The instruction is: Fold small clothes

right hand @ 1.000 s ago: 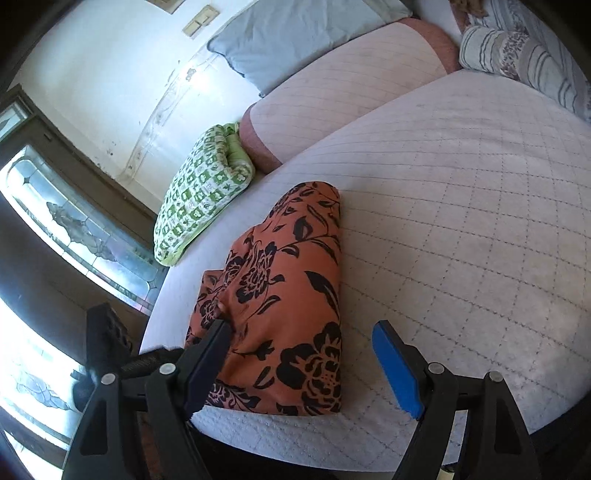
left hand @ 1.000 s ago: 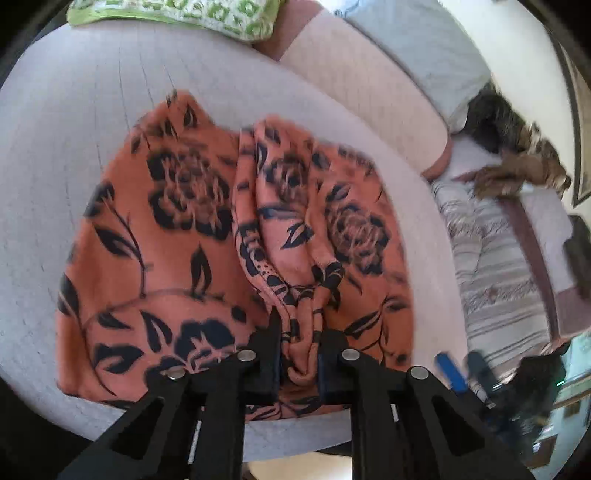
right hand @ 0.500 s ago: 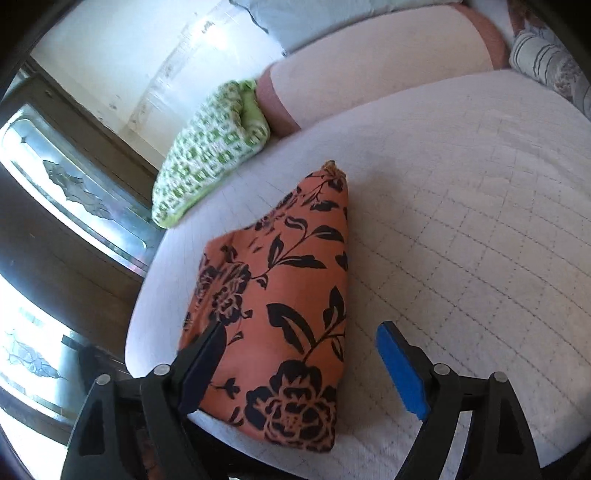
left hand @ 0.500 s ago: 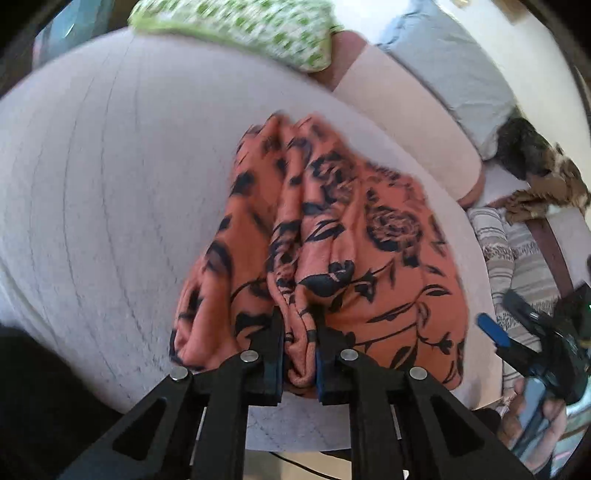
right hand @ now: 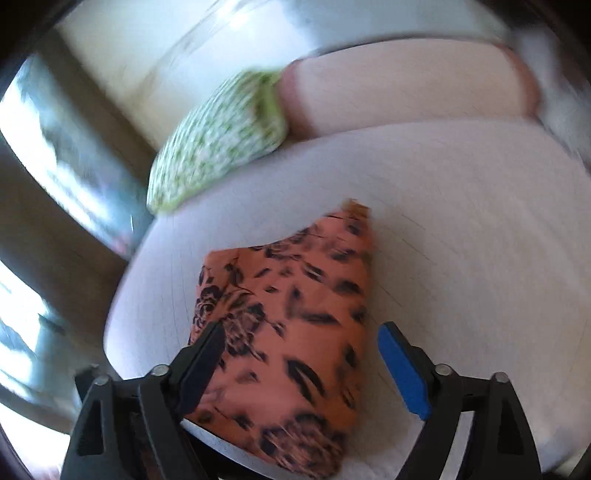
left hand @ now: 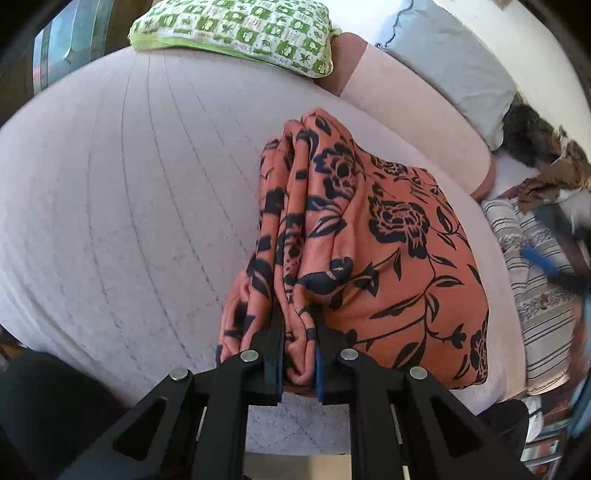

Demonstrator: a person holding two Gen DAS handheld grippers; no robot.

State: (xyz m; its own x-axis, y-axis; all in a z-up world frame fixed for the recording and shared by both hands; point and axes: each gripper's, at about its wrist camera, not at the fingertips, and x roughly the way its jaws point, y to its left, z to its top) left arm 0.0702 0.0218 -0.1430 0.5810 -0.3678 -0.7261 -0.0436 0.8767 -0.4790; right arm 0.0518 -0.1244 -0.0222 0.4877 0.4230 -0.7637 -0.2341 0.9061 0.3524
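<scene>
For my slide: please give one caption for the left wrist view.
Left gripper pinches folded orange floral garment on the quilted bed.

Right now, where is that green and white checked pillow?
In the left wrist view the green checked pillow lies at the far edge of the pale quilted bed, left of the pink bolster and beyond the orange floral garment.

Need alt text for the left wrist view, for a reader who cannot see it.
The left gripper is shut on a bunched edge of an orange floral garment, which lies folded on a pale quilted bed. A green-patterned pillow sits at the far edge.
</scene>
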